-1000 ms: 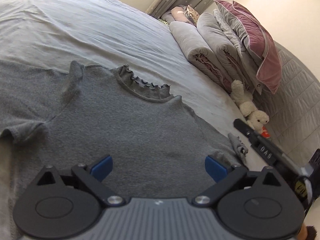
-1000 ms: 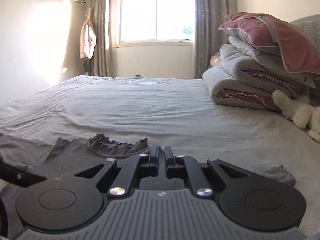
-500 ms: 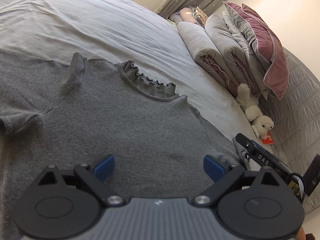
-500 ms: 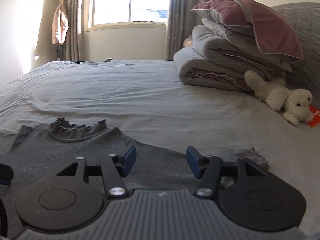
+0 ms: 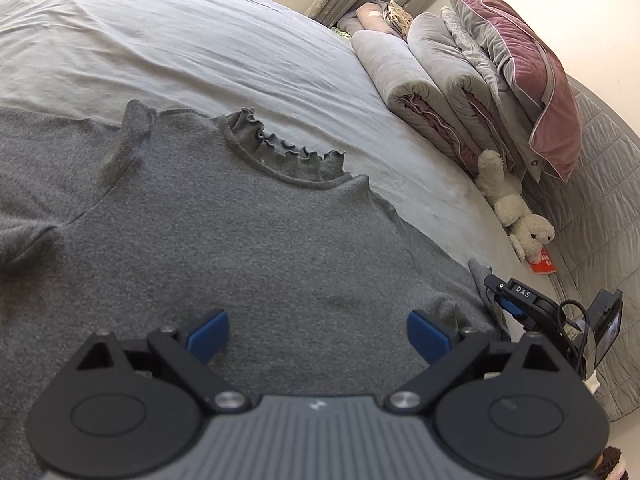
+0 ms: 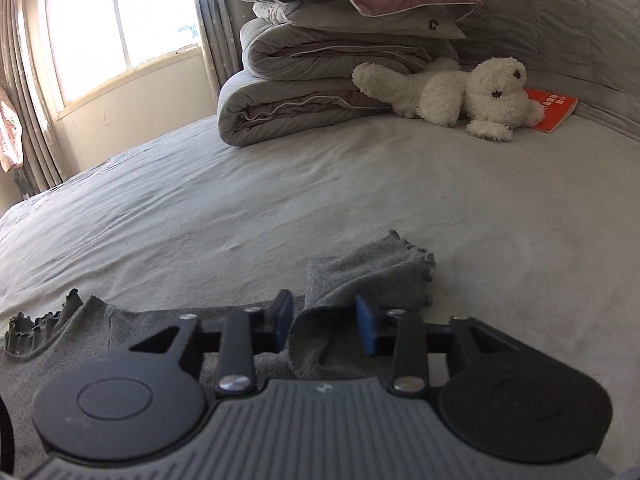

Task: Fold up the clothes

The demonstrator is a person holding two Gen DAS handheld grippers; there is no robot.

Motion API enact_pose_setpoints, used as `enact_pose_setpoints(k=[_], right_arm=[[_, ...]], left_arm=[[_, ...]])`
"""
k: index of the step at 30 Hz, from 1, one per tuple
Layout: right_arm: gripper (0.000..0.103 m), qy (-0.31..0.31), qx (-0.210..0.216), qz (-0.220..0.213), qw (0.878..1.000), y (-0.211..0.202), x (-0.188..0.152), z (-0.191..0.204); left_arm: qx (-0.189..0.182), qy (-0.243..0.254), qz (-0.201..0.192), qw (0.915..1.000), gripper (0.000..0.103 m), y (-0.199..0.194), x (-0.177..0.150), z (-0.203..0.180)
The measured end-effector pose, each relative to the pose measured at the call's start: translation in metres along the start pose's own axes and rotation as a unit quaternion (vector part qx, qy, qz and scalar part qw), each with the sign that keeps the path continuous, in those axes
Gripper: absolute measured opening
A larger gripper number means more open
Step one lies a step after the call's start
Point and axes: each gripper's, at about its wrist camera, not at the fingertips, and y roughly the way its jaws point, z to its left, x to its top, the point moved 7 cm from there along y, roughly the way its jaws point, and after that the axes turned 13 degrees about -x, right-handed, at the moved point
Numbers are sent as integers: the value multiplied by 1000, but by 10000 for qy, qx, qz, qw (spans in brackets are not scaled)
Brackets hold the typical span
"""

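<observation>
A grey knit top (image 5: pixel 248 248) with a ruffled collar (image 5: pixel 288 152) lies flat on the bed. My left gripper (image 5: pixel 318 332) hovers open over its lower body, nothing between the blue pads (image 5: pixel 210 330). My right gripper (image 6: pixel 325 320) is at the top's right sleeve (image 6: pixel 372 276). Its jaws are closing, and the sleeve fabric is bunched up between the pads and touching both. The sleeve's ruffled cuff (image 6: pixel 420 256) sticks out beyond the fingertips. In the left wrist view the right gripper (image 5: pixel 502 296) shows at the top's right edge.
Light grey bedsheet (image 6: pixel 280 200) all around. Folded duvets and a maroon pillow (image 6: pixel 328 72) are stacked by the padded headboard (image 6: pixel 560 20). A white plush toy (image 6: pixel 460 96) and a red booklet (image 6: pixel 554 110) lie beside them. A window (image 6: pixel 120 32) is at the far left.
My right gripper opened from shut, swung right and down to the sleeve, and has narrowed around it. My left gripper has stayed open over the top.
</observation>
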Motion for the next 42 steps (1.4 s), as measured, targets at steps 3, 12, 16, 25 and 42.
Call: enact_pose_setpoints(k=[3,12,16,25,42], right_arm=[[6,5,105,-105,9999,-2,-2,2],[6,-281,721,-649,9949,-43,17,35],[6,-493,1229,-808,9879,-68,18,62],[5,-1797,2660,-1022,9415,-139,-28,148],[61,-1103,1473,-47,9829,-72,-28,84]], left_arm=[[-42,25,25,10000,96,0,2,1],[-453,-380,-55,9982,96,-2,10,9],[-749,-506,-89,9959,96,-5,12,9],[-1624,-1262,-253,9783,96,-15,15,24],[-1462,-1459,-284,9780,96,-17,9,39]])
